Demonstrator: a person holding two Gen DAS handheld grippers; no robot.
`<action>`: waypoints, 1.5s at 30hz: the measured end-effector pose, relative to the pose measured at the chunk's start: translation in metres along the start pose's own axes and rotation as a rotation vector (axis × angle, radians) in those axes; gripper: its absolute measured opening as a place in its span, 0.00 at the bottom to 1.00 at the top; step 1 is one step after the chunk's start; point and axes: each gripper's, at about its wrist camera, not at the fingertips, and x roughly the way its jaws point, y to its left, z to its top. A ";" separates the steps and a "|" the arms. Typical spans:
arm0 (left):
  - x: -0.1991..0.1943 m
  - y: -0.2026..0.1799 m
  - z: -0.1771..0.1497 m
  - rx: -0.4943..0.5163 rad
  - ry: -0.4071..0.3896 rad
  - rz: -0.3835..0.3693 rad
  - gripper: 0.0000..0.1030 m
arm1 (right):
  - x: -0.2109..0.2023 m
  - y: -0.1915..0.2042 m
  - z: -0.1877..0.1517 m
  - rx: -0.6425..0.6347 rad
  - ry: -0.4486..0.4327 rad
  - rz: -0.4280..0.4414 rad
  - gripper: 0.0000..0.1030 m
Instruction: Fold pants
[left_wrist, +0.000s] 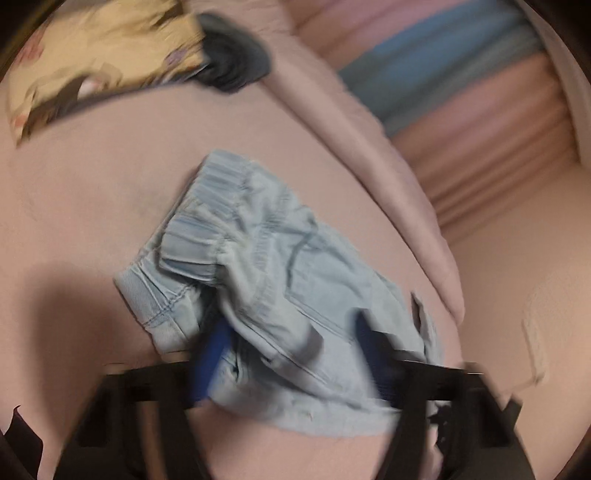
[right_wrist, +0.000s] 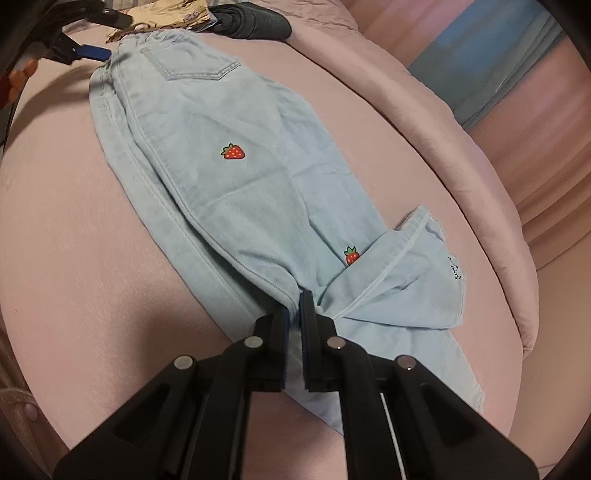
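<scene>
Black linkage arms of the right gripper (right_wrist: 294, 306) filled the bottom of its own view, and its blue-padded fingers were pressed together on a bunched fold of the pants (right_wrist: 229, 177) near the leg ends. Beneath everything spread the pink bed cover (right_wrist: 74, 240), its raised rounded edge curving along the right side. Light blue denim pants lay stretched lengthwise across that cover, waistband at the far end, folded in half with one leg on top of the other, and one cuff was turned back beside the pinching fingers. At the far end sat a dark grey garment (right_wrist: 255, 22), and a yellow patterned cloth (right_wrist: 166, 13) lay just beside it. A back pocket (right_wrist: 192, 61) showed below the waistband. Two small strawberry patches (right_wrist: 233, 151) marked the upper leg, one mid-thigh and one near the cuff.

In the blurred left wrist view, the left gripper (left_wrist: 295, 354) stood partly spread, with the elastic waistband (left_wrist: 207, 221) end of the pants lying between its blue pads (left_wrist: 210, 358).
</scene>
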 end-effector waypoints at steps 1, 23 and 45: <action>0.004 0.003 0.004 -0.033 0.003 0.008 0.22 | -0.001 -0.002 0.001 0.014 -0.007 0.004 0.05; -0.021 -0.006 -0.029 0.122 0.005 0.223 0.36 | 0.016 0.021 0.001 0.037 0.019 0.117 0.17; 0.076 -0.160 -0.125 0.681 0.219 0.120 0.76 | 0.144 -0.141 0.068 0.724 0.283 0.077 0.01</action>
